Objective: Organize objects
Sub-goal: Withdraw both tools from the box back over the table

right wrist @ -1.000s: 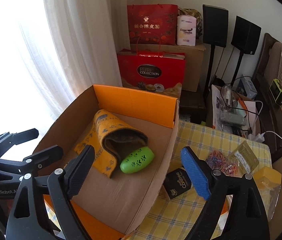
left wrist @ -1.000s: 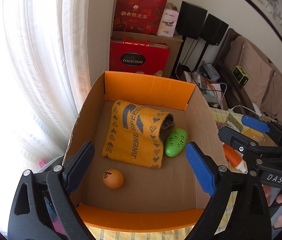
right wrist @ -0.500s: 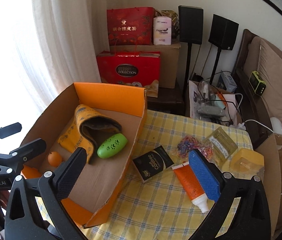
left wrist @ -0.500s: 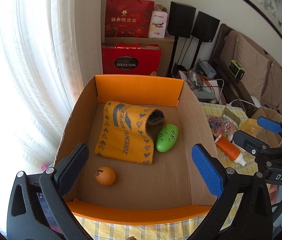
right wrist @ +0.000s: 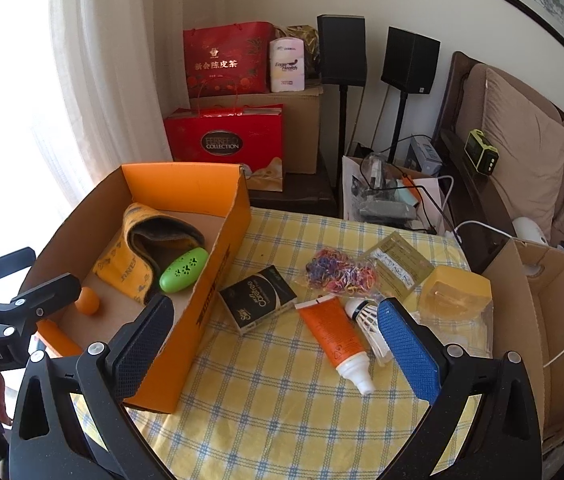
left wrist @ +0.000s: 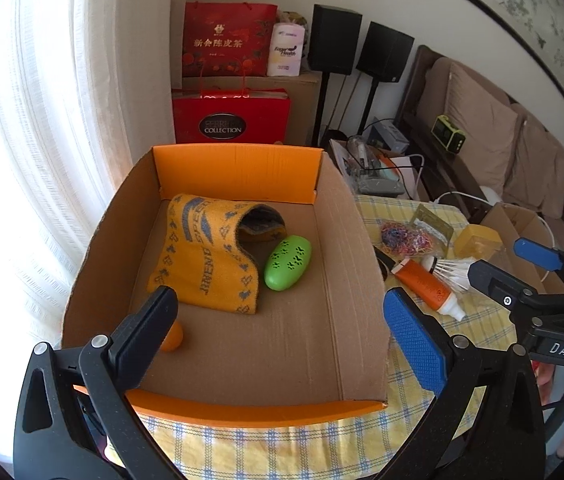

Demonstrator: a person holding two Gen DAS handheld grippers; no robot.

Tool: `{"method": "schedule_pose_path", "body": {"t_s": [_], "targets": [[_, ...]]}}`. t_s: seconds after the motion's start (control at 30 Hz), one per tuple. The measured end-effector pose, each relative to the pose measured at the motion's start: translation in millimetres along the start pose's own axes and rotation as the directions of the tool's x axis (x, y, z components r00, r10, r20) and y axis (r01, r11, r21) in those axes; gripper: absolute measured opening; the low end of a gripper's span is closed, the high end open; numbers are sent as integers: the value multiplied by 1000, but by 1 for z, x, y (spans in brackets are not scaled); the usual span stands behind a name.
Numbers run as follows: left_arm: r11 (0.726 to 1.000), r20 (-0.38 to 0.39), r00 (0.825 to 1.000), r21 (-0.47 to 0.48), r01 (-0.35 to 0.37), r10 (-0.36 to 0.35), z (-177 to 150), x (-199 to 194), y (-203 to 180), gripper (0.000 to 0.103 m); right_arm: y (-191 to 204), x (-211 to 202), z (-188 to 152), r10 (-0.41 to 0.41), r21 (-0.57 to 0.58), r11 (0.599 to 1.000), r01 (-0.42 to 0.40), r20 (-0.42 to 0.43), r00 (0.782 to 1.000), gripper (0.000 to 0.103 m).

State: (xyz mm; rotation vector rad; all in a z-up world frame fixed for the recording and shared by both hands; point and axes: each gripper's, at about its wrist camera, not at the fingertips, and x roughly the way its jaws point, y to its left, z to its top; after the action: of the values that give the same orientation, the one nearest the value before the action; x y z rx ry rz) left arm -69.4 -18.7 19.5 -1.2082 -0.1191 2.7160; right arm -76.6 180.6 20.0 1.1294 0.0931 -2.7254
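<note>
Since the earlier frames, both views have been drawn back and swung toward the loose things on the tablecloth, so that more of the table beside the box (left wrist: 345, 264) is shown. A yellow knitted sleeve (left wrist: 206, 256), a green perforated case (left wrist: 287, 262) and an orange ball (right wrist: 88, 301) are seen lying inside the box, apparently because they have already been sorted into it. The rest is left outside on the checked cloth (right wrist: 282, 392): a black coffee packet (right wrist: 258, 300) just beside the box wall, an orange tube (right wrist: 333, 332), a shuttlecock (right wrist: 365, 316) touching the tube's side, a bag of coloured rubber bands (right wrist: 337, 272), a flat sachet (right wrist: 397, 266) and a yellow block (right wrist: 455, 294).

The left tongs (left wrist: 282, 320) are held over the box with the jaws spread fully wide and nothing between them. The right tongs (right wrist: 274, 328) are likewise spread to their widest and carry nothing; they are aimed down over the packet and tube, probably so that one of these can be picked next. A second, open carton (right wrist: 521, 300) is stood at the far right edge of the table.
</note>
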Motion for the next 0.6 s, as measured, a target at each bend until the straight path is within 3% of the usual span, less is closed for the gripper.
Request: {"method": "schedule_pose_path", "body": {"t_s": [0.37,0.6], "targets": [[991,-39,995,99,96,-92,-2,16,-60,103,-58,-10,-15,-43,77,996,45,-19,999,103],[979,-78,981,92,183,-176,4,35,-94,103,-111,-17,-20,-102,157,982,105,-27,994,103]]}}
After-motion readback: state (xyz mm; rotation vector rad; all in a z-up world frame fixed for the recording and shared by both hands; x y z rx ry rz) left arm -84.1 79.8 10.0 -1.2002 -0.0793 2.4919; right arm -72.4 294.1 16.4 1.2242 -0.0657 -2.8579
